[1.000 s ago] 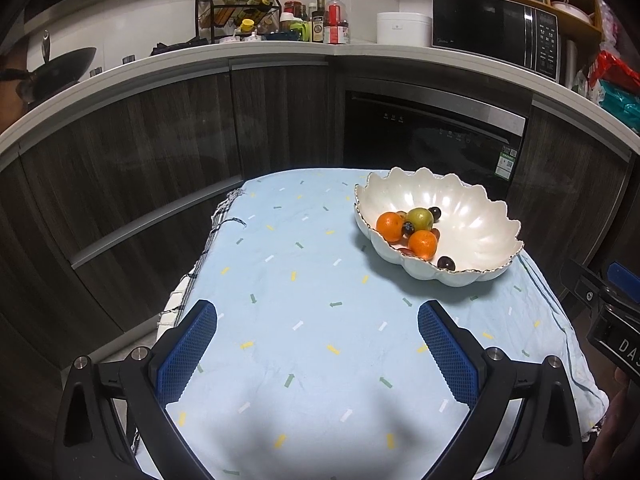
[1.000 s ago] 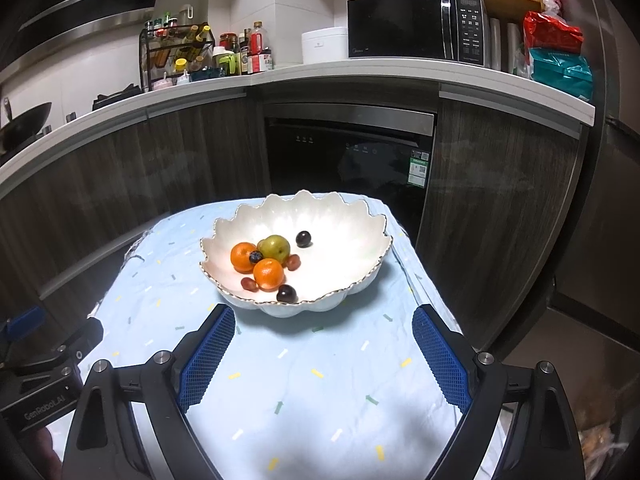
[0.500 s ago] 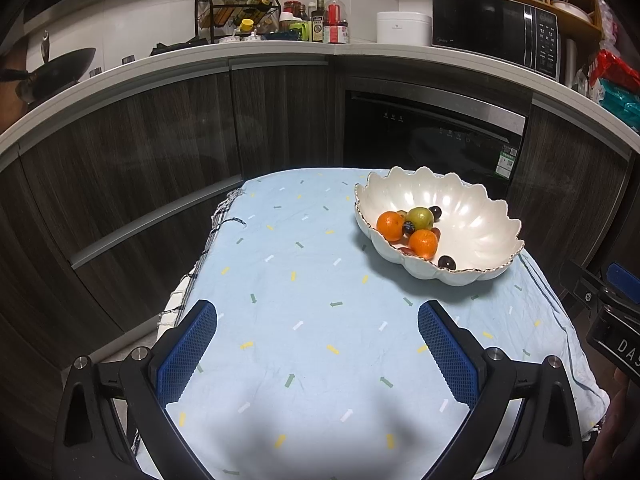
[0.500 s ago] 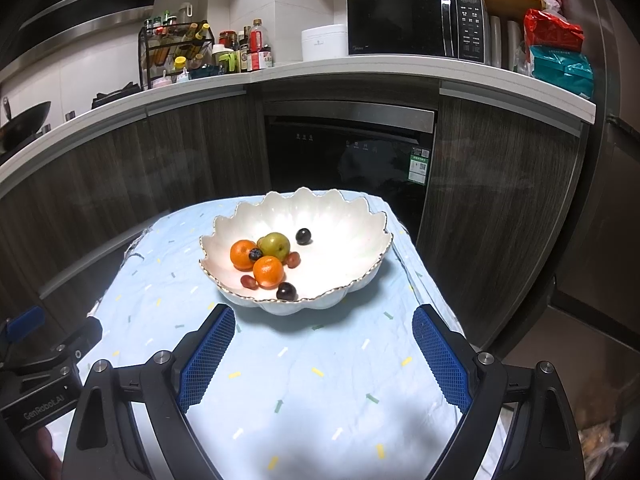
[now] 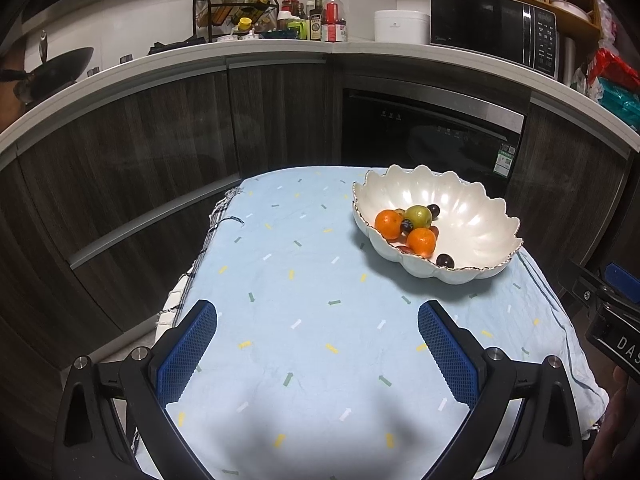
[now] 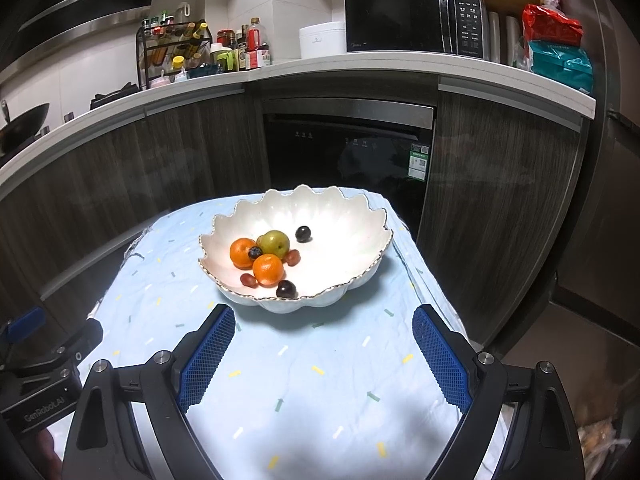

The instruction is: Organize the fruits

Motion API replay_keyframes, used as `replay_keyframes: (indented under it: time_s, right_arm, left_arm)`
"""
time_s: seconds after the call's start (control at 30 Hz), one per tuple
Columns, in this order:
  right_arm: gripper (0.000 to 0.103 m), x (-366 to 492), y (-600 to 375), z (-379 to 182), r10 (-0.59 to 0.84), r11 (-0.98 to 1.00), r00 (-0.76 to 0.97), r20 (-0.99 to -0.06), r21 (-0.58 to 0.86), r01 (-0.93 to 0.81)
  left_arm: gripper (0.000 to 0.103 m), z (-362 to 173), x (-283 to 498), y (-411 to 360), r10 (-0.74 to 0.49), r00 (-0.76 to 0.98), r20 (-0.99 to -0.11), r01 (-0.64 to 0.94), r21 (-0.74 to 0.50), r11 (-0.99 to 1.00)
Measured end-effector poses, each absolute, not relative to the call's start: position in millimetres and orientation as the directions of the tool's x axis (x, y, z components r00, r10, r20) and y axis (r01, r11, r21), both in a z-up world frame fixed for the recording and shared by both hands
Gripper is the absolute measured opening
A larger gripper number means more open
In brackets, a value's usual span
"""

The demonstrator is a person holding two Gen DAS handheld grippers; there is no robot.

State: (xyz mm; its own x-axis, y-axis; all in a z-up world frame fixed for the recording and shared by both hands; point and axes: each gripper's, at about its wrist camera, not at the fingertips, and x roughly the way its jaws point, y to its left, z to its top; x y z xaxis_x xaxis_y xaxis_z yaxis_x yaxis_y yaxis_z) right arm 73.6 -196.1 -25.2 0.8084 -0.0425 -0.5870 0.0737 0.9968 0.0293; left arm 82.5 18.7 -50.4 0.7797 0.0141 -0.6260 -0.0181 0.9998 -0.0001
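Note:
A white scalloped bowl [image 6: 340, 220] with a gold rim stands on a light blue cloth [image 6: 300, 360]. It holds two oranges [image 6: 267, 269], a green fruit [image 6: 274, 242], dark plums [image 6: 303, 233] and small red fruits [image 6: 293, 257]. My right gripper [image 6: 320, 356] is open and empty, just short of the bowl. My left gripper [image 5: 318, 346] is open and empty over bare cloth, with the bowl [image 5: 472, 216] ahead to its right. The right gripper's body shows at the left wrist view's right edge [image 5: 608, 320].
The cloth-covered table [image 5: 280, 260] is small, with edges close on both sides. Dark curved cabinets [image 5: 160, 152] and a built-in appliance [image 6: 348, 152] stand behind it. The counter above carries bottles [image 6: 248, 46], a microwave [image 6: 412, 20] and a wok [image 5: 52, 72].
Both views have edged slightly; the bowl sits a touch higher in the right wrist view. Both grippers stay open and empty.

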Motion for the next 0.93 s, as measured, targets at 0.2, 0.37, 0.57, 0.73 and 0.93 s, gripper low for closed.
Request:
replay_keyframes:
  time_s: [0.2,0.37,0.57,0.73,0.93]
  right_arm:
    - [0.091,74.3,-197.0,-26.0,-0.038,0.997,0.808,-0.587,0.032,0.07]
    - [0.091,74.5,-196.6,-26.5,-0.039,0.997,0.807,-0.589,0.032,0.071]
    - [0.091,75.4,-196.6,-27.6,-0.039,0.997,0.803,-0.594,0.032,0.072]
    - [0.091,75.9,-195.7,-28.9,-0.04,0.997,0.799,-0.599,0.032,0.074]
    - [0.091,76.3,-195.8,-29.1,-0.041,0.997,0.798,-0.601,0.031,0.074]
  left_arm:
    - [0.103,-50.5,82.3,19.3,0.01,0.782,-0.623,-0.014,-0.001,1.0]
    - [0.103,-50.9,82.5,18.9,0.01,0.78,-0.625,-0.014,-0.002,1.0]
    - [0.103,-51.9,83.4,19.0,0.014,0.778,-0.628,-0.02,-0.002,1.0]
    - [0.103,-52.1,83.5,20.3,0.006,0.778,-0.628,-0.019,-0.014,1.0]
    - [0.103,-53.4,84.5,21.2,-0.003,0.773,-0.634,-0.013,-0.021,1.0]
